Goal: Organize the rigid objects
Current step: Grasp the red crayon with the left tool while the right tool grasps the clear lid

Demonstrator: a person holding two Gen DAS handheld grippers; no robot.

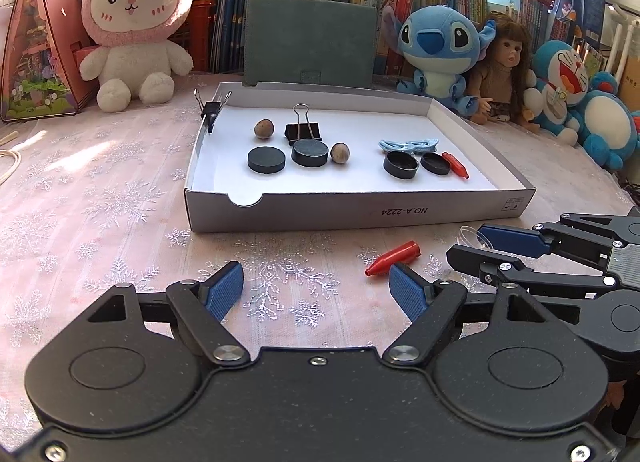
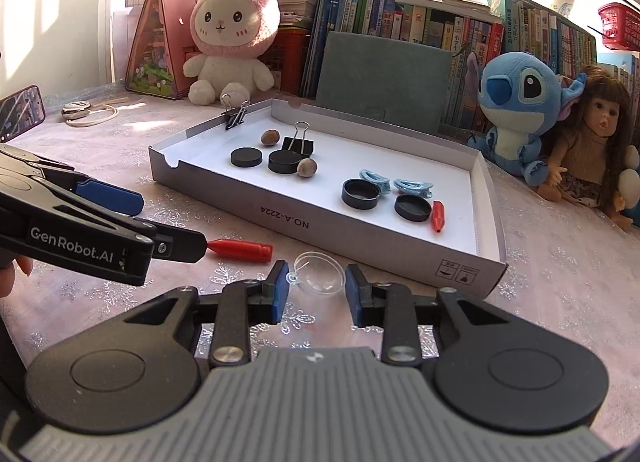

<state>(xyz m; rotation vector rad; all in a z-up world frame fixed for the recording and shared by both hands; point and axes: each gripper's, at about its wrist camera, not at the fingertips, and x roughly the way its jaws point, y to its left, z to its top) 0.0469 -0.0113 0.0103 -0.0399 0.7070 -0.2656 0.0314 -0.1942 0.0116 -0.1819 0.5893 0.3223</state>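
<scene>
A clear plastic dome lies on the tablecloth just in front of the grey cardboard tray. My right gripper has its blue pads against both sides of the dome, which sits at the fingertips. A red pointed cap lies on the cloth to the left of the dome. My left gripper stands wide open over bare cloth with nothing between its fingers; the red cap lies just past its right fingertip. In the left wrist view my right gripper reaches in from the right, with the dome at its tips.
The tray holds black round caps, binder clips, two brown nuts, blue hair clips and a second red cap. Plush toys, a doll and books line the back. A phone lies far left.
</scene>
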